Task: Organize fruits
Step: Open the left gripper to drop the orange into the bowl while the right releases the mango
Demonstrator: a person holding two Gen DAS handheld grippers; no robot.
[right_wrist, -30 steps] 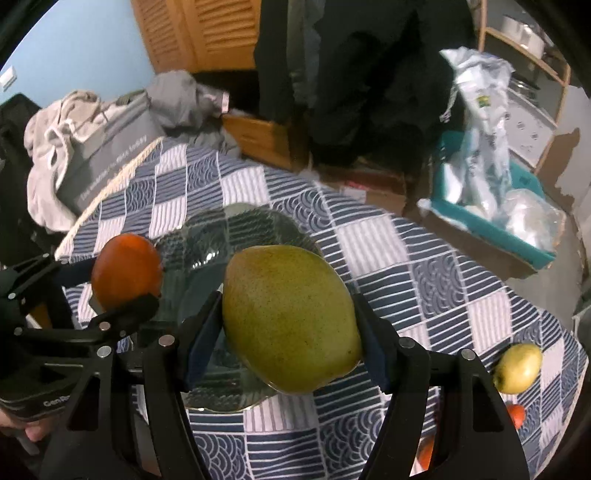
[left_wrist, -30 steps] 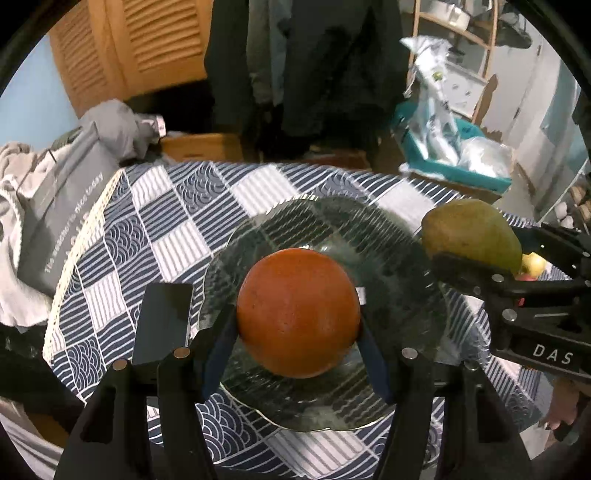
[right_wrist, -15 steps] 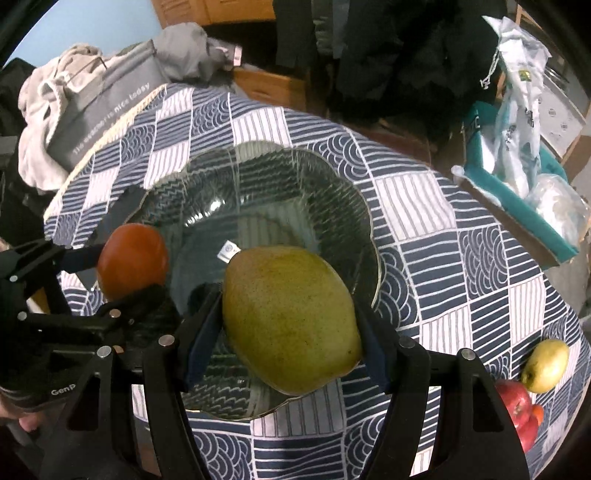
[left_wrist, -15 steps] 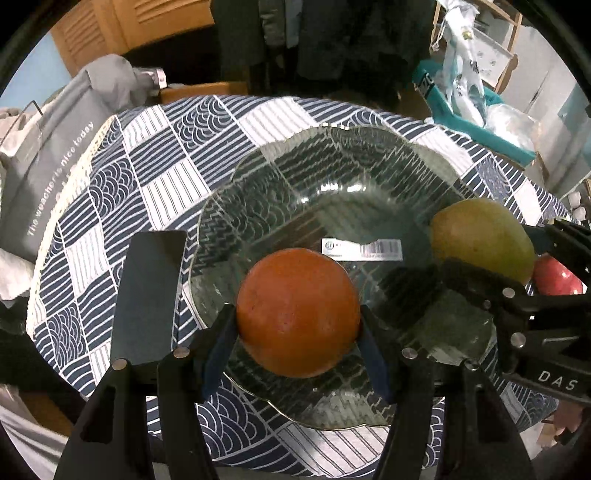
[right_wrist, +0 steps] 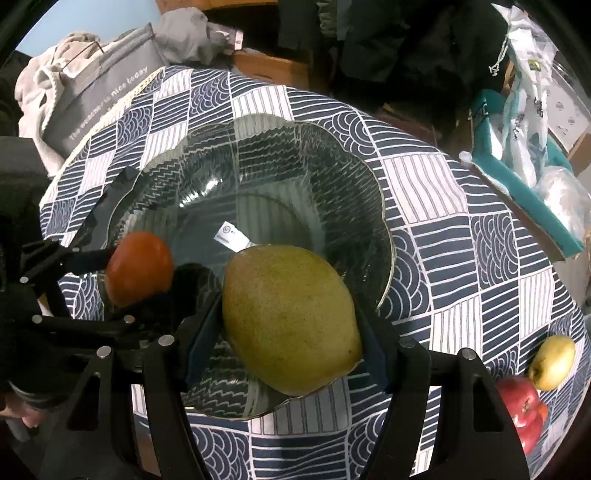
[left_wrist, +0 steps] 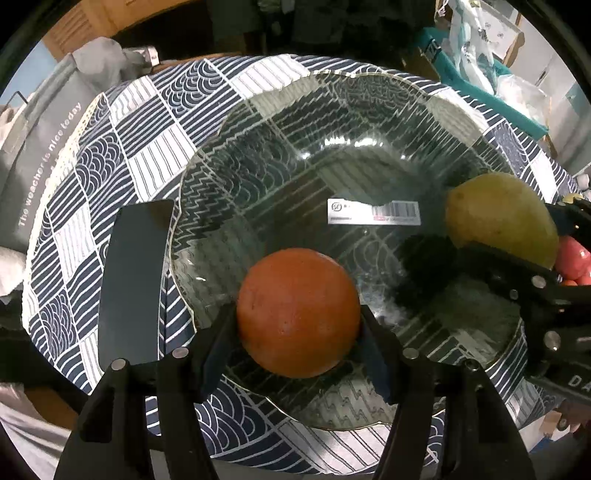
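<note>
Orange (left_wrist: 298,312) clamped in left hand-held gripper (left_wrist: 299,325), mango (right_wrist: 290,319) in right (right_wrist: 290,343), both over glass bowl (right_wrist: 384,221).

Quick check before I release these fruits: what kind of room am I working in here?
Most likely a lived-in home room, not a lab: a patterned tablecloth under a glass bowl, dark clothes hanging behind, louvred wooden doors and a grey tote bag amid laundry.

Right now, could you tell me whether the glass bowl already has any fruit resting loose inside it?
No, the glass bowl holds only a barcode sticker; the orange and mango are both clamped in grippers.
</note>
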